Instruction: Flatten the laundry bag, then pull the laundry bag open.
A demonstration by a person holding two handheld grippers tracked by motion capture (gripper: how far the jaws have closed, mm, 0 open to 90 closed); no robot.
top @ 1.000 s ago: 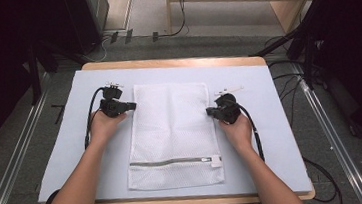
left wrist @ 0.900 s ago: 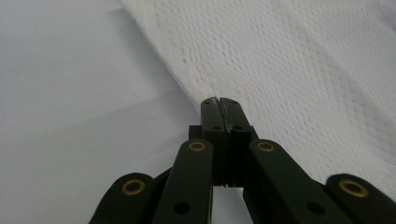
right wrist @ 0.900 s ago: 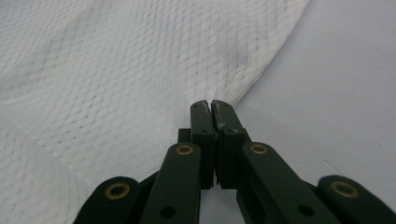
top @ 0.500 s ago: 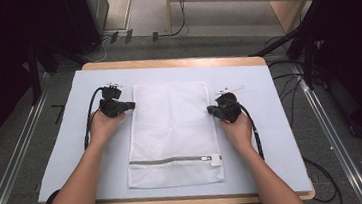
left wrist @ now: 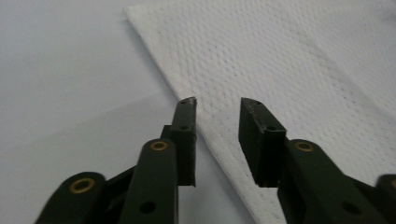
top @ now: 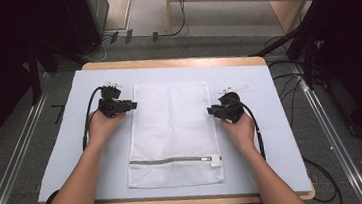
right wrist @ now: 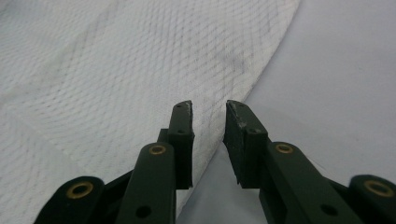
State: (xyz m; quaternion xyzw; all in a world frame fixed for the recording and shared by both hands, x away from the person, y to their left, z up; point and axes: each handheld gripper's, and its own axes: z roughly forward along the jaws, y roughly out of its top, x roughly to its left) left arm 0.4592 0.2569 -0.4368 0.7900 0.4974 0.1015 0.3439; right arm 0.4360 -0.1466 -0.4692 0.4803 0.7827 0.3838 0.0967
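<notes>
I am holding my left tool [top: 130, 106] at the left long edge of the white mesh laundry bag [top: 174, 132] and my right tool [top: 213, 110] at its right long edge. Both tools are gaping a little — each straddling the bag's edge, gripping nothing. The bag is lying flat in the middle of the counter [top: 64, 158] — its zipper [top: 172, 160] running across the end nearest me.
</notes>
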